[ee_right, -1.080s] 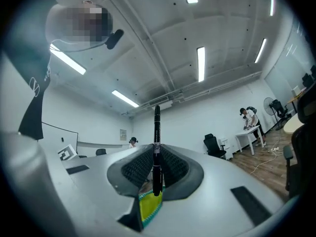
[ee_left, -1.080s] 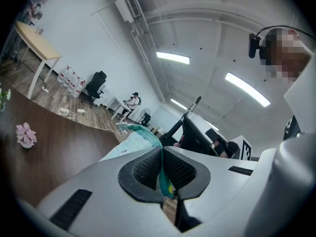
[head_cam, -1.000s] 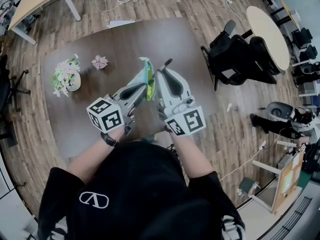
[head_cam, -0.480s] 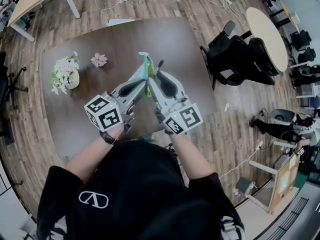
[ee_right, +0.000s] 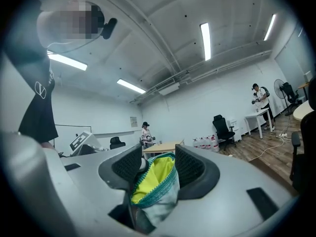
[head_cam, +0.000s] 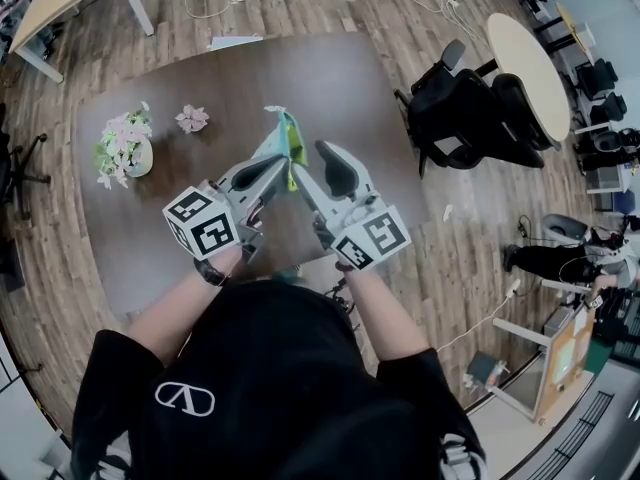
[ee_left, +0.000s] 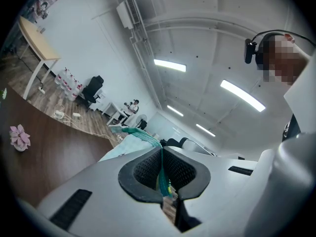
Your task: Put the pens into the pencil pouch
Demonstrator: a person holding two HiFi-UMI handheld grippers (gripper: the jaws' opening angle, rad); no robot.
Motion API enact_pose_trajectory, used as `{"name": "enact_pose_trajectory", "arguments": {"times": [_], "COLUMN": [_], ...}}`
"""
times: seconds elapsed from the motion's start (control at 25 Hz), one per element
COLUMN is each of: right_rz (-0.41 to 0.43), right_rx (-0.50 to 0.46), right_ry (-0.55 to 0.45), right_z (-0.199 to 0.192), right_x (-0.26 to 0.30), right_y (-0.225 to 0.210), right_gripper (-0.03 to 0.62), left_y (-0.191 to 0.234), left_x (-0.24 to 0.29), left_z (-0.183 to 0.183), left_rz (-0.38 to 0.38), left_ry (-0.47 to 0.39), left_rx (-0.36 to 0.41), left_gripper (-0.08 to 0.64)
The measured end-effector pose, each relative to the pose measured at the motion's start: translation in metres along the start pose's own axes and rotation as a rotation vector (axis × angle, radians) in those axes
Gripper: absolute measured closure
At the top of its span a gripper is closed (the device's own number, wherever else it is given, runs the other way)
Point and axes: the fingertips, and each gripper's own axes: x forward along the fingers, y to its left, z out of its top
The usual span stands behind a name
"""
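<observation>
On the dark brown wooden surface (head_cam: 330, 78), a cream pot of pale pink and white flowers (head_cam: 122, 150) stands at nine o'clock in the head view. A single loose pink blossom (head_cam: 190, 118) lies just beside it, toward ten o'clock. The left gripper (ee_left: 162, 168) reaches in from seven o'clock. Its jaws are closed tight on the thin green-trimmed edge of the pale teal fabric pencil pouch with yellow lining (head_cam: 285, 140). The pouch is held up above the middle of the surface, at twelve o'clock from the person's hands, between the two gripper tips. The right gripper (ee_right: 159, 169) comes in from five o'clock, and its jaws have just been opening. They now stand well apart with the pouch's gaping mouth and yellow lining between them, and the pads do not clamp it. Black office chairs (head_cam: 470, 108) stand on the wooden floor at three o'clock, off the surface. A pale round table (head_cam: 535, 63) is beyond them at two o'clock.
</observation>
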Motion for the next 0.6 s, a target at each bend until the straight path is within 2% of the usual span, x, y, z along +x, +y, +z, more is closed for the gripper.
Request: {"name": "enact_pose_trajectory", "arguments": {"times": [0.32, 0.6], "right_rz": [-0.1, -0.191], "right_rx": [0.018, 0.041], "right_ry": [-0.033, 0.008], "right_z": [0.001, -0.019], "right_x": [-0.023, -0.059], "right_y": [-0.021, -0.041], "right_gripper": [0.399, 0.399], "left_y": [0.019, 0.06], "left_x": [-0.012, -0.035], "left_z": [-0.007, -0.033], "left_rz": [0.049, 0.131], "left_ry": [0.019, 0.059], "left_rx": [0.004, 0.032], "left_gripper": [0.546, 0.546]}}
